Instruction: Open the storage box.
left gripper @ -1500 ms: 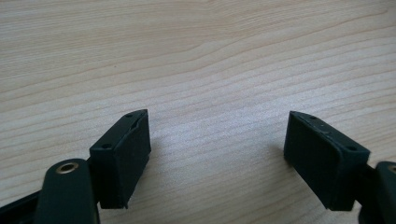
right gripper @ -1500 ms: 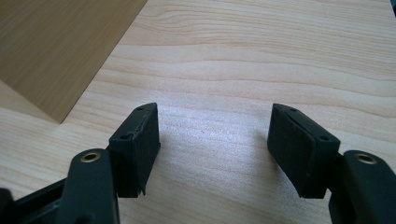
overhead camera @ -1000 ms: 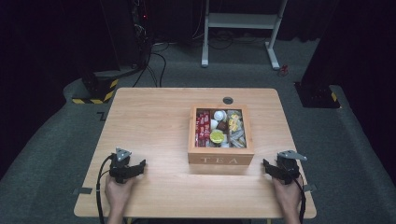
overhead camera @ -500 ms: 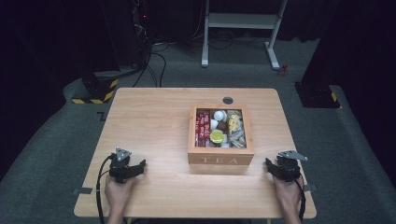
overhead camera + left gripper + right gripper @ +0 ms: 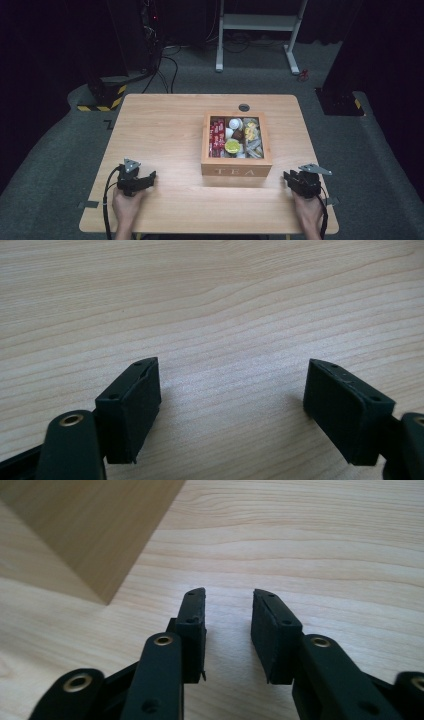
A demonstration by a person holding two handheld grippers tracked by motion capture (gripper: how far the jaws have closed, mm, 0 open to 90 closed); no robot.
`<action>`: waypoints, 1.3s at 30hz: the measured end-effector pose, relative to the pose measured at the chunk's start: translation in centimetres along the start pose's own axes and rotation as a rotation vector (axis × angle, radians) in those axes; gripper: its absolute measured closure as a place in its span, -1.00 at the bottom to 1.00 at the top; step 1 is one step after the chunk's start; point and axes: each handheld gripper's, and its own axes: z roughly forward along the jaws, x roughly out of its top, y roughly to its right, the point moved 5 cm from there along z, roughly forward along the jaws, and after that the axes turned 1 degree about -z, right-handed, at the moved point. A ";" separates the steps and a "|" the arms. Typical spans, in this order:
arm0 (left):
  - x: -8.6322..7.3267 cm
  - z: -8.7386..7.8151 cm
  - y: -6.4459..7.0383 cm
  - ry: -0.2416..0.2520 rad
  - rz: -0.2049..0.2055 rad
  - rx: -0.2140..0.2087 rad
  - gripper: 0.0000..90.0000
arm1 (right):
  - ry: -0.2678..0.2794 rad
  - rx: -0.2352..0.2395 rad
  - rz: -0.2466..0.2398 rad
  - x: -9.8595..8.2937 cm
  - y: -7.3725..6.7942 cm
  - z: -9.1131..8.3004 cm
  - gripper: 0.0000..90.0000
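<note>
Both tongs sit low on the counter [image 5: 165, 125], near its front edge. The left tongs [image 5: 145, 179] rest well left of the wooden tea box [image 5: 236, 168], jaws spread wide over bare wood with nothing between them. The right tongs [image 5: 291, 178] lie just right of the box's front corner, jaws apart by a narrow gap, empty too. The box stands at mid-counter, open, packed with sachets and small cups.
</note>
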 end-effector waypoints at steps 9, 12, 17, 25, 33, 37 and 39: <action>0.0 0.0 0.0 0.000 0.000 0.000 -0.48 | 0.001 0.065 -0.041 0.0 -1.6 -0.4 0.71; 0.0 0.0 0.0 0.001 -0.001 -0.001 -0.48 | 0.005 0.084 -0.064 0.0 -2.4 -0.6 0.80; 0.0 0.0 0.0 0.000 -0.001 -0.001 -0.48 | 0.027 0.132 -0.078 0.1 -3.5 -0.8 0.91; 0.0 0.0 0.0 0.002 -0.001 0.000 -0.48 | 0.034 0.177 -0.105 0.2 -5.1 -0.7 0.99; 0.0 0.0 0.0 0.002 -0.001 0.000 -0.48 | 0.029 0.201 -0.145 0.2 -6.5 -0.3 1.00; 0.0 0.0 0.0 0.000 0.001 0.000 -0.48 | 0.024 0.218 -0.153 0.3 -7.0 -0.1 1.00; 0.0 0.0 0.0 0.000 0.000 0.000 -0.48 | 0.023 0.235 -0.159 0.4 -7.6 0.1 1.00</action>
